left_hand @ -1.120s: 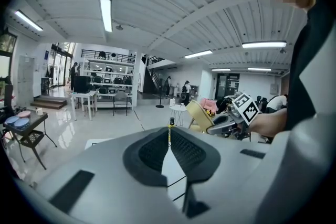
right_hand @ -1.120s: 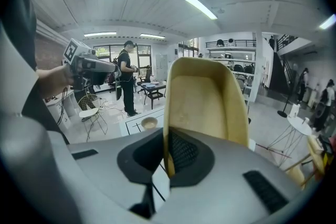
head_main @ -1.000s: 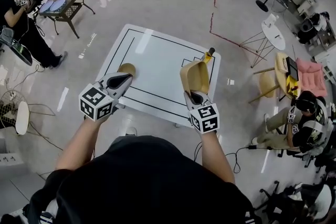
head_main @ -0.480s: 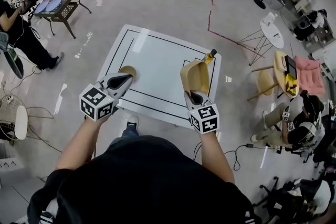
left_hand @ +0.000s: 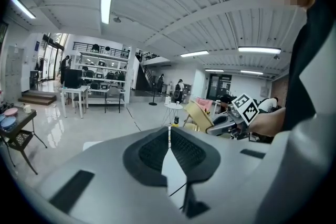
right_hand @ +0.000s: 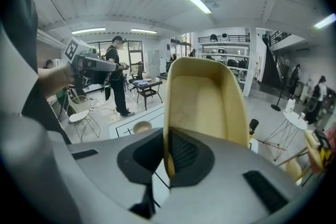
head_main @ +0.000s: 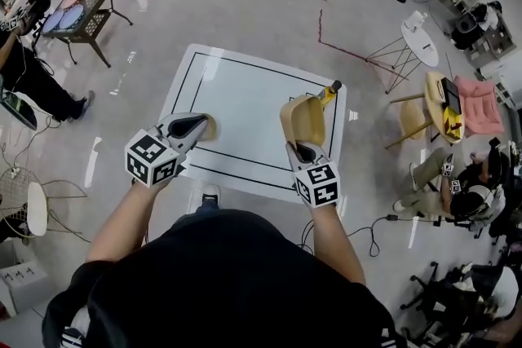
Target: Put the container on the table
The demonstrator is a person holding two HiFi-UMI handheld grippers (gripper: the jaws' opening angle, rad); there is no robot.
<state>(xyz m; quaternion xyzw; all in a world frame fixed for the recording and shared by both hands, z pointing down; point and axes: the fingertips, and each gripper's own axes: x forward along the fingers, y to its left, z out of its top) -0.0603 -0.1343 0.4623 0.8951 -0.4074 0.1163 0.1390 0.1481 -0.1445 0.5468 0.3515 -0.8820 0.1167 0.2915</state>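
1. The left tongs (head_main: pixel 199 125) are pressed together with nothing between them; best kept clear.
2. The right tongs (head_main: pixel 298 146) pinch the near rim of the tan container (head_main: pixel 303 120), held over the table's right side.
3. Lower it upright onto the bare white table (head_main: pixel 245 90), inside the black outline, before letting go.

Bare across the middle of the white square table with black border lines (head_main: pixel 245 85), open from the near edge. Blocked near the left edge by a small round tan bowl (head_main: pixel 210 126), at the far right corner by a yellow black-topped object (head_main: pixel 330 91).
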